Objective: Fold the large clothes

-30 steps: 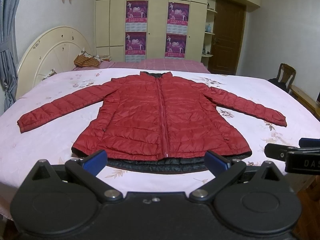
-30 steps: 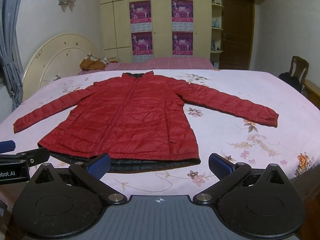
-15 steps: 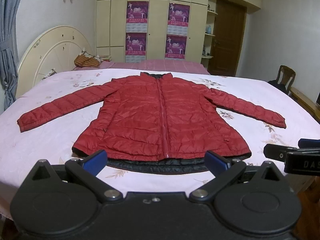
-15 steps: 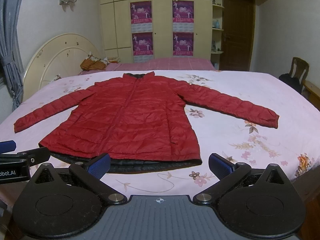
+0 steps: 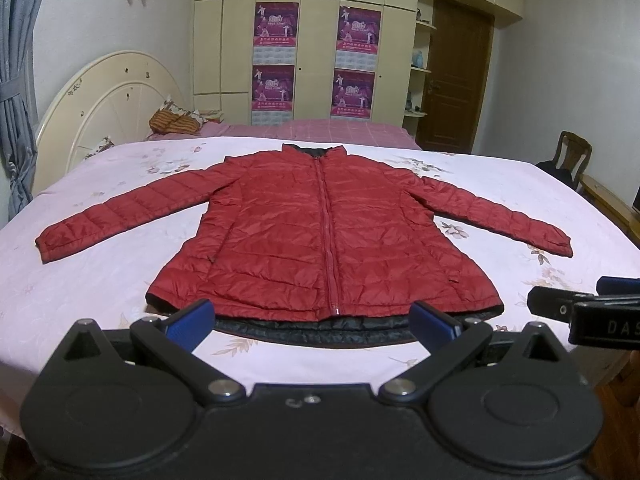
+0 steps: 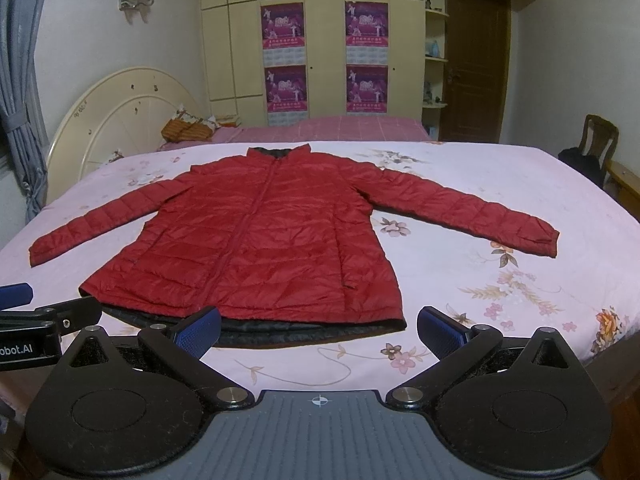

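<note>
Red puffer jacket lies flat, zipped, sleeves spread, on pink floral bedspread. My left gripper & right gripper hover just short of the hem, fingers wide apart, both empty, side by side.

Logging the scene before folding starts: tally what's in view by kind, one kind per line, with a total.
Red jacket: 1
Grippers: 2, the left gripper and the right gripper, both open
Purple wardrobe posters: 4
Wooden chair: 1
Total: 8
</note>
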